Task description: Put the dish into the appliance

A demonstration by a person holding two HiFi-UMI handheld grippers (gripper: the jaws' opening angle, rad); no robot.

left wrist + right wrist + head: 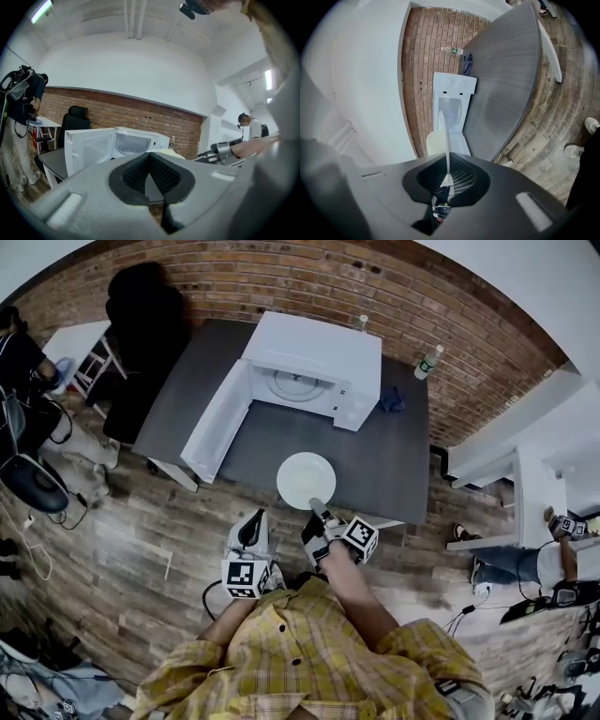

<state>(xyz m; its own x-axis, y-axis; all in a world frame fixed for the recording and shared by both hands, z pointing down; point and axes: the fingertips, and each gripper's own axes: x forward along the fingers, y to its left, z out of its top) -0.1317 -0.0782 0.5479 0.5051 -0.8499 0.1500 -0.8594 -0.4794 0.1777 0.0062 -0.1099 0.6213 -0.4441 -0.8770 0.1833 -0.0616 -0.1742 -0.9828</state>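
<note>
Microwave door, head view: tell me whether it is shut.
No, the microwave door stands swung wide open at the left of the microwave, leaving the turntable inside in plain sight.

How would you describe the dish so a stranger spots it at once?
On the dark grey table by the brick wall stands an open white microwave. In front of it is the plate, its rim pinched by the right gripper: the only flat, round white thing there.
</note>
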